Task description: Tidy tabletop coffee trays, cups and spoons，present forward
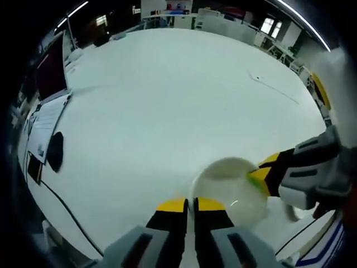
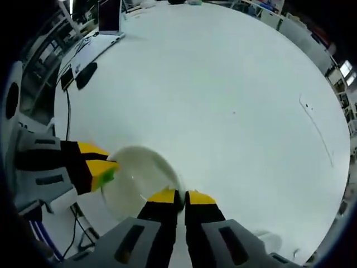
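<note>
White table (image 1: 167,111) spreads wide, laptop (image 1: 50,75) at 10 o'clock. White saucer (image 1: 231,190) near front edge, at 5 o'clock. My left gripper (image 1: 189,205) pinches its rim, jaws together; my right gripper (image 2: 177,196) clamps opposite rim, likely steadying it for level carry forward.

No legible text, label, brand, number or sign on any surface in either view

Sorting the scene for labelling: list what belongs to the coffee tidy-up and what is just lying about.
Job:
- white saucer
- left tool
- right tool

Lying about:
- laptop
- black mouse
- cables
- white table
</note>
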`<action>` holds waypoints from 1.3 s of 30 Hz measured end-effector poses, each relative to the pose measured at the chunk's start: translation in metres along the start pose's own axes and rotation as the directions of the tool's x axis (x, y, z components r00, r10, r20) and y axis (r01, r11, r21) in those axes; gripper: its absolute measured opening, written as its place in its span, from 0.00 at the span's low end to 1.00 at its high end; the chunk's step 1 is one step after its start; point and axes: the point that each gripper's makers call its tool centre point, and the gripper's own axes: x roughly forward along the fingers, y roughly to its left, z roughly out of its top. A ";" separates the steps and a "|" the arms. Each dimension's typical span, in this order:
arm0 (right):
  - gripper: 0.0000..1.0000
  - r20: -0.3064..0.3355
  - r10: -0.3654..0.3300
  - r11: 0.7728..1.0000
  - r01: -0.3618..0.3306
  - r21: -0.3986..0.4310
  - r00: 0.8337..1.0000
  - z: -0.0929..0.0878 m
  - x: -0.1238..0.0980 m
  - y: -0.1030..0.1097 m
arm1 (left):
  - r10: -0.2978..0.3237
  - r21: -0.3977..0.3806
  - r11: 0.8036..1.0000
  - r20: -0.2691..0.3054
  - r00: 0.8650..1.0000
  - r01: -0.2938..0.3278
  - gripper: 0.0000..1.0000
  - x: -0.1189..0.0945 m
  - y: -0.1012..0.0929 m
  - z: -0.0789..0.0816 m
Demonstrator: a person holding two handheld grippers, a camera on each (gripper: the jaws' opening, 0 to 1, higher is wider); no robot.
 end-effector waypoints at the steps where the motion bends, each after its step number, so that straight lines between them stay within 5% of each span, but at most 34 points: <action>1: 0.04 -0.005 0.001 1.000 -0.001 0.001 1.000 0.000 0.000 -0.001 | -0.001 0.006 1.000 -0.009 1.000 0.001 0.05 0.000 -0.002 -0.001; 8: 0.04 -0.018 0.004 1.000 -0.003 0.019 1.000 -0.004 -0.010 -0.011 | -0.014 0.032 0.999 -0.018 1.000 0.014 0.05 -0.007 -0.013 0.003; 20: 0.04 -0.012 -0.014 0.995 0.015 0.098 1.000 -0.030 -0.032 -0.044 | -0.046 0.128 0.990 -0.033 0.998 0.050 0.05 -0.010 -0.062 0.014; 30: 0.04 -0.011 -0.054 0.980 0.055 0.190 0.999 -0.063 -0.052 -0.074 | -0.088 0.252 0.963 -0.035 0.996 0.094 0.05 -0.017 -0.147 0.018; 39: 0.04 -0.032 -0.069 0.968 0.075 0.241 0.997 -0.077 -0.055 -0.078 | -0.113 0.311 0.942 -0.066 0.991 0.128 0.05 -0.013 -0.189 0.010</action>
